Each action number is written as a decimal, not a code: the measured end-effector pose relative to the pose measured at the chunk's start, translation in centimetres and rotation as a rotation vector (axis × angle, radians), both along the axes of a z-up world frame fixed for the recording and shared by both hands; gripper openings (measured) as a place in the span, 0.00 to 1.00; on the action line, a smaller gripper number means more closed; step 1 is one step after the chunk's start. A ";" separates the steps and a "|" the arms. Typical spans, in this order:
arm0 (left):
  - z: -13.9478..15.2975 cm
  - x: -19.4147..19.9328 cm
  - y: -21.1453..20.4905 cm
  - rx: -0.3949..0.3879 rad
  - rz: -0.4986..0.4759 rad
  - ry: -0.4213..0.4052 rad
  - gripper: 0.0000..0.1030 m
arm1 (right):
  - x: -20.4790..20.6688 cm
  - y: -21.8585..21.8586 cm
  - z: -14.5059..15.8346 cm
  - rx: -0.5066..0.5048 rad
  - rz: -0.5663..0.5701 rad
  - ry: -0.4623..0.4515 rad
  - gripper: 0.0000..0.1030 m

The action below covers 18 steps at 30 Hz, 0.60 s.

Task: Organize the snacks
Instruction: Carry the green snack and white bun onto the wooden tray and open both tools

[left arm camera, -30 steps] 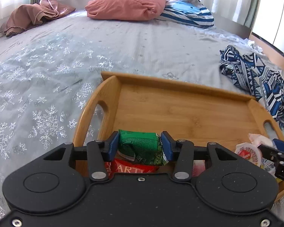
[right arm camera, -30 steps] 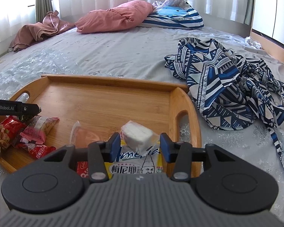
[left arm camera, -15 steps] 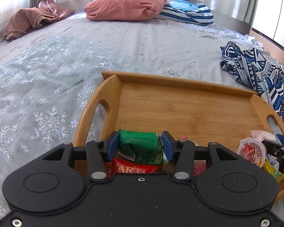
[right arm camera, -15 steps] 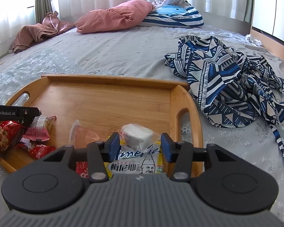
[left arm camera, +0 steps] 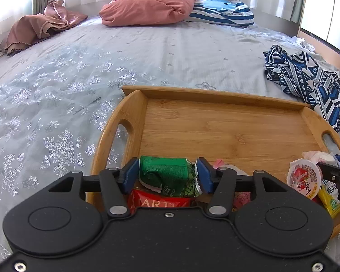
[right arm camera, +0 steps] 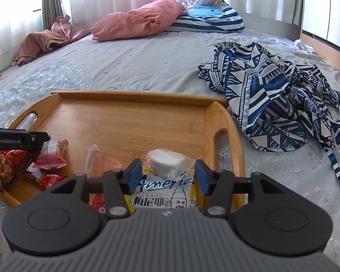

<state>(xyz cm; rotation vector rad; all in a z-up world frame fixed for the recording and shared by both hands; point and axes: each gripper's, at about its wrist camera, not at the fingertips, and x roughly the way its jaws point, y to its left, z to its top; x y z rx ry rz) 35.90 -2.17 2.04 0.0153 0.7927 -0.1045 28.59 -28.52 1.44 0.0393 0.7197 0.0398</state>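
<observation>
A wooden tray (left arm camera: pixel 226 127) with handles lies on the bed; it also shows in the right wrist view (right arm camera: pixel 124 122). My left gripper (left arm camera: pixel 167 175) is shut on a green snack packet (left arm camera: pixel 167 174) above the tray's near left corner, over a red packet (left arm camera: pixel 158 201). My right gripper (right arm camera: pixel 167 175) stands open around a white wrapped snack (right arm camera: pixel 167 162) that lies on a yellow packet (right arm camera: pixel 163 192) at the tray's near right. A jelly cup (left arm camera: pixel 304 178) sits there too. Red and pink packets (right arm camera: pixel 49 156) lie at the tray's left.
A blue patterned cloth (right arm camera: pixel 278 95) lies right of the tray. A pink pillow (left arm camera: pixel 147 9), a striped pillow (left arm camera: pixel 222 11) and a brown cloth (left arm camera: pixel 40 27) lie at the far end of the bed. The bedspread (left arm camera: pixel 56 86) stretches to the left.
Both grippers have pulled back slightly. The left still holds the green packet; the right stays open around the white snack.
</observation>
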 end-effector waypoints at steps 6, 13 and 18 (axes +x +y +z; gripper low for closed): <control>0.1 -0.2 0.1 -0.004 0.005 0.001 0.58 | -0.2 -0.1 0.1 0.020 -0.005 -0.006 0.65; 1.0 -1.3 0.2 0.011 0.000 -0.027 0.73 | -0.9 -0.2 0.4 0.037 -0.007 -0.014 0.71; 1.8 -2.4 0.5 -0.008 -0.003 -0.040 0.77 | -1.8 -0.6 0.8 0.068 -0.011 -0.026 0.73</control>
